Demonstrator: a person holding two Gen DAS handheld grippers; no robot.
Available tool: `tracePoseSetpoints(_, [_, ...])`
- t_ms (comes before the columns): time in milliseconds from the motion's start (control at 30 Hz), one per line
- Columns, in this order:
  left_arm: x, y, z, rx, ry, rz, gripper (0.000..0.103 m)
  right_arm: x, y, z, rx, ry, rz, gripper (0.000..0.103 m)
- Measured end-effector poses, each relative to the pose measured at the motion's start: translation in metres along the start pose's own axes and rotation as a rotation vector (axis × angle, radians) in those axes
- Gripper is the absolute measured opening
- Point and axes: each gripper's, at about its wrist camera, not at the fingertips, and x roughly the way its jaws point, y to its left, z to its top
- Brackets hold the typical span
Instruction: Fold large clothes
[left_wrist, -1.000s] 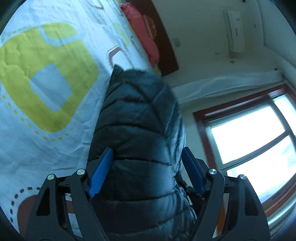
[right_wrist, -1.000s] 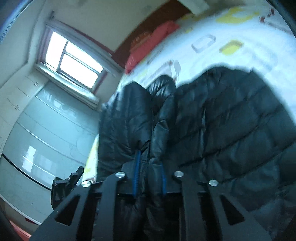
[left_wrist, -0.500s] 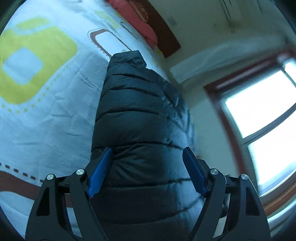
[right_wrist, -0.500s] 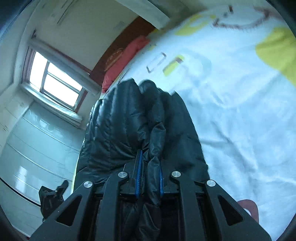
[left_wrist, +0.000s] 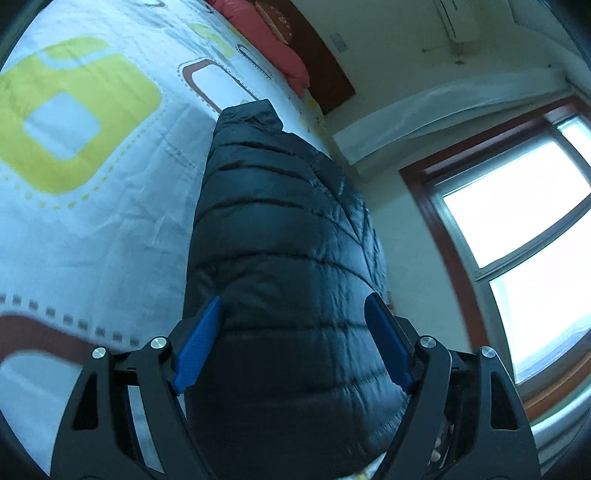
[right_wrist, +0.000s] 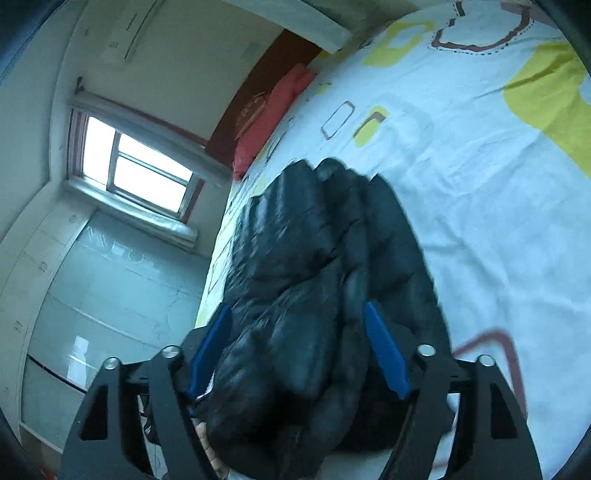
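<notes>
Right gripper (right_wrist: 297, 347) just let go, jaws opening around the bunched black puffer jacket (right_wrist: 325, 280) on the bed (right_wrist: 480, 221). Left gripper (left_wrist: 293, 341) straddles it wide, no pinch. Fold's basically dropped in place.

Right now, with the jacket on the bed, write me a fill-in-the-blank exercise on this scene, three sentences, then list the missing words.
1. The puffer jacket lying on the bed is ____ in colour.
2. The pads on the fingers of the left claw are ____ in colour.
3. The pillow against the brown headboard is ____ in colour.

Missing words: black; blue; red
</notes>
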Motion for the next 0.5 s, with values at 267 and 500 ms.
tracePoseSetpoints(267, [-0.002, -0.004, -0.024, 0.039, 0.008, 0.054, 0.079, 0.006, 0.001, -0.038, -0.108, 0.045, -0.222, 0.048])
tracePoseSetpoints(500, [0.022, -0.003, -0.027, 0.114, 0.020, 0.205, 0.062, 0.034, -0.057, -0.043, -0.026, 0.062, -0.212, 0.032])
